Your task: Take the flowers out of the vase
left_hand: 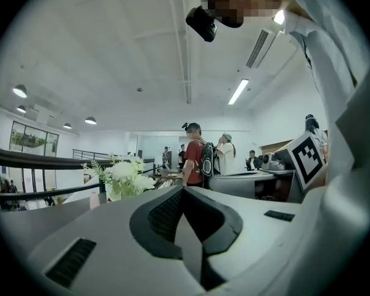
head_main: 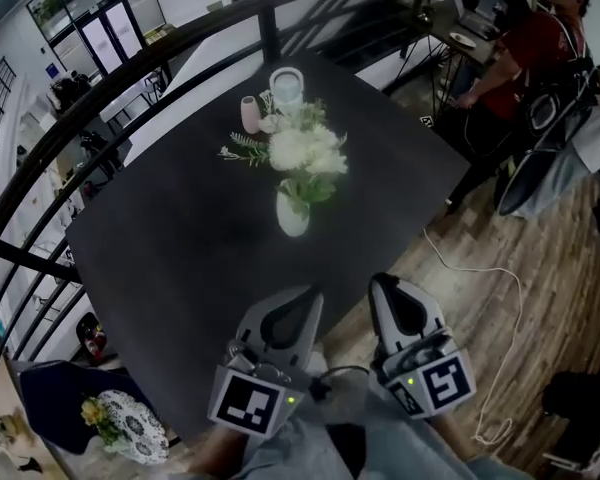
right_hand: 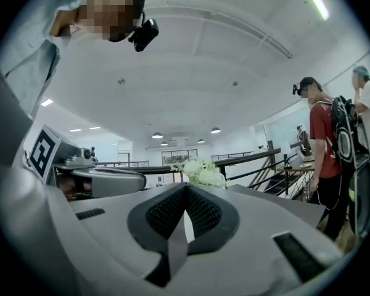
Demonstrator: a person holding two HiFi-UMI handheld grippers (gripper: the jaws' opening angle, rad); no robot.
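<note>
Flowers (head_main: 305,153), white blooms with green leaves, stand in a small white vase (head_main: 292,216) near the middle of the dark square surface (head_main: 180,248). Their stems run straight up from the neck, and one fern sprig (head_main: 242,152) juts sideways toward the head view's left. Just behind them sit a small pink vase (head_main: 250,114) and a glass jar (head_main: 287,86). The left gripper (head_main: 302,300) and right gripper (head_main: 382,286) are side by side at the surface's near edge, well apart from the vase. Both point toward the blooms, each with its fingers together and nothing between them. Each carries a cube with black-and-white square markers, not readable as writing. A black railing (head_main: 130,78) curves behind the surface. To the right, a white cable (head_main: 505,303) trails over the wood-plank floor (head_main: 540,238), and a person in a red shirt (head_main: 525,48) stands there.
</note>
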